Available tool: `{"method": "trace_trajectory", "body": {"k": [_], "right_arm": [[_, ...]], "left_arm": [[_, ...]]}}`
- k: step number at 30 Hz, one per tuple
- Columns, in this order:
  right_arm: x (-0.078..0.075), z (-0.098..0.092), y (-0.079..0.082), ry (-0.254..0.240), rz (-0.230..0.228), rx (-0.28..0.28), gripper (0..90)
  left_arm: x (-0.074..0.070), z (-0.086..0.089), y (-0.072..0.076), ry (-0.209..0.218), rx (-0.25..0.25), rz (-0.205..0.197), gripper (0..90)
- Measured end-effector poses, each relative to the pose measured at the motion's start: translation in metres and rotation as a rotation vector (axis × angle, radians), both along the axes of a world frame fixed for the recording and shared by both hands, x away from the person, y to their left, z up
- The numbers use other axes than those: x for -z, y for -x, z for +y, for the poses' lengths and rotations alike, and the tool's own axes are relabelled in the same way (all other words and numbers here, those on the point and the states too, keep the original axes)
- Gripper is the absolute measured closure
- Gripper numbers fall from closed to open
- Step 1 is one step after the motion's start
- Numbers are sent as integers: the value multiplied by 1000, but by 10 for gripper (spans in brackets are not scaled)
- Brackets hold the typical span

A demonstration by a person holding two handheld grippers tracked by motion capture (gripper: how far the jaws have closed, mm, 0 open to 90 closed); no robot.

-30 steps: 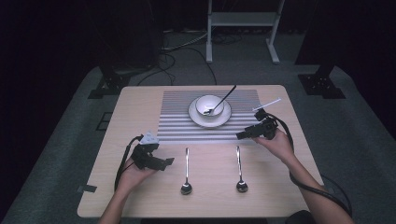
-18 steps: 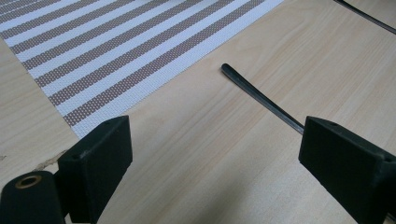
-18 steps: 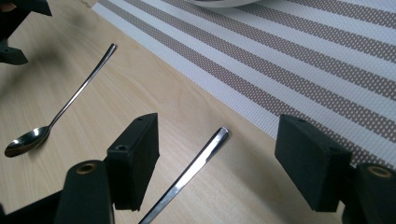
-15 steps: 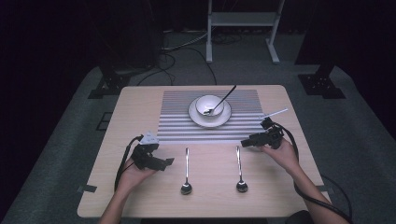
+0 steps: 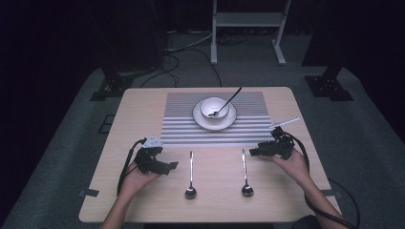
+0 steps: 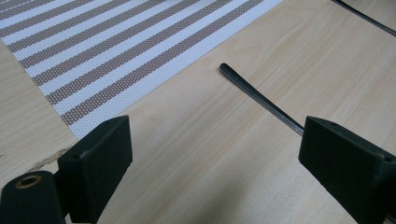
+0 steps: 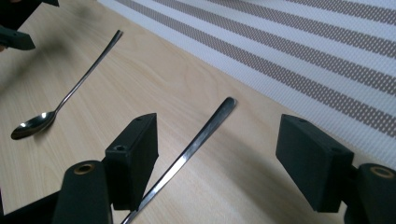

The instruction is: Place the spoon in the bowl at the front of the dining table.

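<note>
Two spoons: both lie on the bare table near its front edge.
Right spoon [image 7: 196,140]: thin, stiff, slippery; grip mid-handle.
Right gripper [image 7: 217,161]: your jaws stand wide, astride the handle.
Left gripper [image 6: 212,158]: wide, empty.

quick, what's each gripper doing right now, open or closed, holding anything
Left gripper: open, holding nothing, beside the left spoon.
Right gripper: open, holding nothing; the right spoon handle lies between its jaws.

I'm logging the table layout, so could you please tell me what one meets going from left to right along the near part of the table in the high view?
left gripper → left spoon → right spoon → right gripper
</note>
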State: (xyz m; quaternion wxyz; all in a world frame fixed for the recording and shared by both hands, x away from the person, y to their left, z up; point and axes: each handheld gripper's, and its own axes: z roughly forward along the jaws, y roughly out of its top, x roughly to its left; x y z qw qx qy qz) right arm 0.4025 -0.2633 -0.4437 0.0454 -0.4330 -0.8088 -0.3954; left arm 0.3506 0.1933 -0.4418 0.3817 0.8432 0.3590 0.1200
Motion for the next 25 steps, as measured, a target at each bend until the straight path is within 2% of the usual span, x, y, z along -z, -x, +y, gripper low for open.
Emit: {"method": "trace_trajectory", "body": {"k": [2,6,25], "right_arm": [[2,-1,4,16,-7,2,282],[5,-3,10,17,-12,9,278],[12,-4,37,-5,-46,14,238]], "left_arm": [[0,0,0,4,0,1,86],[0,0,0,10,-1,6,86],[-1,0,1,20,5,10,86]]}}
